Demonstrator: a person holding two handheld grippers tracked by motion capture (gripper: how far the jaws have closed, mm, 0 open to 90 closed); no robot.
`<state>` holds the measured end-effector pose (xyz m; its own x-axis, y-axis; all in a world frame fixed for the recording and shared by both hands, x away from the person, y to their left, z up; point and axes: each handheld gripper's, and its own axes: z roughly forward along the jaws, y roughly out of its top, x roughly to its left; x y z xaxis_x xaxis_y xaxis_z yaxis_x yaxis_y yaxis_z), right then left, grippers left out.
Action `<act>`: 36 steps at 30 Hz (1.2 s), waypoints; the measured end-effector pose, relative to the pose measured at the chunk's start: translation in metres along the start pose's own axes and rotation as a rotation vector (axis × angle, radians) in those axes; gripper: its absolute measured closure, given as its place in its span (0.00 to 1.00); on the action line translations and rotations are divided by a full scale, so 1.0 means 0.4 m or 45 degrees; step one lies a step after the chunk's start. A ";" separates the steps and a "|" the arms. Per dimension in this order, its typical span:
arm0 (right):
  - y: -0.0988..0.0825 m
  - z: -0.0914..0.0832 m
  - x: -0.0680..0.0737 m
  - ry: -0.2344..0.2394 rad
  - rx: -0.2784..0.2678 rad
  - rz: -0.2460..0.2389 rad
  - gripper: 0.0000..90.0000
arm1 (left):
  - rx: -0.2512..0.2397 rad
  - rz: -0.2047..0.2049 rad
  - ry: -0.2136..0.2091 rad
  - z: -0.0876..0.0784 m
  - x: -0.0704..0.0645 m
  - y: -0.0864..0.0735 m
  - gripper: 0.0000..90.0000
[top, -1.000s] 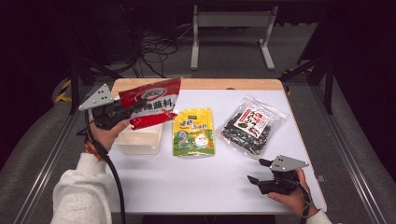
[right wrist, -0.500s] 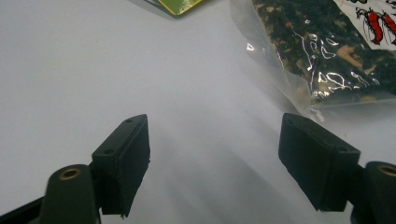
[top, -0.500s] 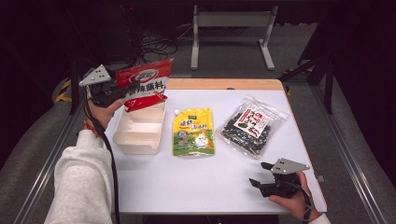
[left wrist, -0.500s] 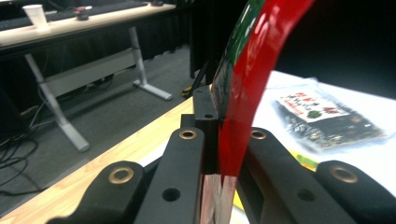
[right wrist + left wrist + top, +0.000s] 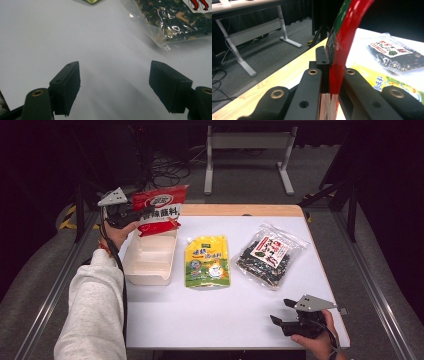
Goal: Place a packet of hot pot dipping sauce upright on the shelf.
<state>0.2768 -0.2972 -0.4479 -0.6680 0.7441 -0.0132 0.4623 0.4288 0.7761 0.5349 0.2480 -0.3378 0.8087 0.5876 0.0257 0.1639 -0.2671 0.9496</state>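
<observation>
- Right gripper [image 5: 281, 312], nearest edge of the table [image 5: 210, 325]: fingers [image 5: 65, 87] stand wide apart with nothing between them, hovering low over bare white surface. No visible change from the earlier high views; this hand is idle.
- Ahead of the right fingers and off to one side: clear seaweed bag [image 5: 175, 22], flat on the table, untouched.
- Yellow pouch [image 5: 207, 262]: flat, mid-table, between the seaweed bag and the tray; position unchanged.
- White tray [image 5: 149, 260]: empty, below and just in front of the left fingers.
- Left gripper [image 5: 145, 212]: fingers clamped on the red pouch [image 5: 159, 210], pinching its edge; the left gripper view shows the film squeezed tight between both pads.
- Change: a second ago the red pouch hung over the tray's near part; now it has been carried toward the far-left corner, held upright over the tray's far end, with its lower edge near the rim.
- Judgement: pouch is being lined up for lowering into the tray; release not yet done.
</observation>
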 end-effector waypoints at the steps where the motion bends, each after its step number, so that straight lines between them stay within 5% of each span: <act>1: -0.003 -0.002 0.000 -0.001 -0.001 0.003 0.28 | 0.005 0.004 -0.010 0.004 0.004 -0.003 1.00; 6: -0.015 -0.016 -0.001 -0.024 0.001 0.024 0.28 | 0.074 0.025 0.013 0.026 0.011 -0.015 1.00; 10: -0.018 -0.019 0.005 -0.029 0.003 0.022 0.28 | 0.031 0.013 -0.004 0.028 0.023 -0.025 1.00; 13: -0.017 -0.018 0.006 -0.031 0.009 0.021 0.28 | 0.066 0.046 -0.002 0.037 0.021 -0.019 1.00; 20: -0.016 -0.009 0.009 -0.026 0.026 0.017 0.29 | 0.094 0.087 0.064 0.046 0.037 -0.009 1.00; 33: -0.017 0.002 0.010 -0.001 0.054 0.008 0.29 | 0.089 0.015 0.137 0.021 0.062 -0.053 1.00; 36: -0.017 0.003 0.011 0.003 0.056 0.004 0.29 | 0.112 0.070 0.136 0.020 0.056 -0.036 1.00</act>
<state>0.2714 -0.2964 -0.4539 -0.6677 0.7444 -0.0091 0.4896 0.4482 0.7479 0.5552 0.2586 -0.3534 0.7537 0.6472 0.1145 0.1738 -0.3643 0.9149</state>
